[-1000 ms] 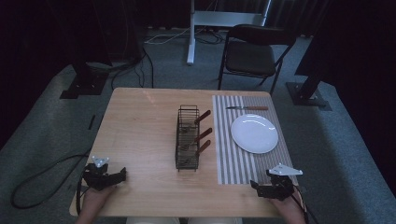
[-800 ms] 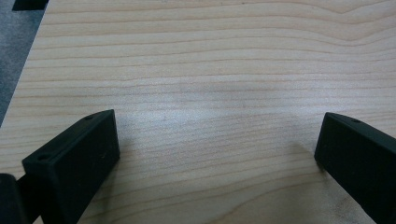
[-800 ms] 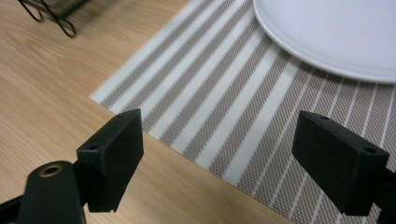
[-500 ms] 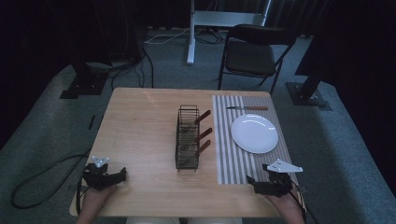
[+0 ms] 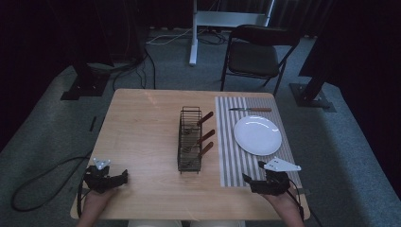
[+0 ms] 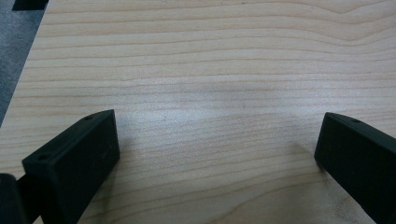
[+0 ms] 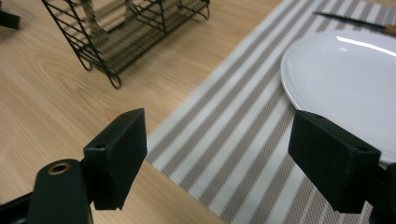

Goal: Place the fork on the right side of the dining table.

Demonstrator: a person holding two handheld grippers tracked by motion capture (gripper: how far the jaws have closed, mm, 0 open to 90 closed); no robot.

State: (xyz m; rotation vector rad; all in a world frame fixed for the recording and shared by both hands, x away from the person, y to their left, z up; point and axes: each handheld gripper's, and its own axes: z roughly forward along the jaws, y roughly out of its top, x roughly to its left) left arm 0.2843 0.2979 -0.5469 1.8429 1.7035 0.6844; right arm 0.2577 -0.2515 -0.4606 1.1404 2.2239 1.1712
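Observation:
My right gripper (image 5: 253, 173) hovers over the near edge of the striped placemat (image 5: 236, 161), held in a hand at the table's front right. In the right gripper view its jaws (image 7: 219, 140) stand wide apart with nothing between them, and they have just closed a touch. They point toward the white plate (image 7: 355, 70) and the black wire rack (image 7: 126, 32). My left gripper (image 5: 124, 176) rests at the front left on bare wood. Its fingers (image 6: 74, 163) are spread wide, so it is open and empty.
The wire rack (image 5: 191, 139) stands mid-table with three wooden-handled utensils (image 5: 205, 137) sticking out to its right. The plate (image 5: 257, 135) lies on the placemat, with a knife (image 5: 250, 109) beyond it. A folding chair (image 5: 255, 52) stands behind the table.
My right gripper has lifted a little off the table and drifted slightly left over the placemat's near edge. The left gripper has stayed put.

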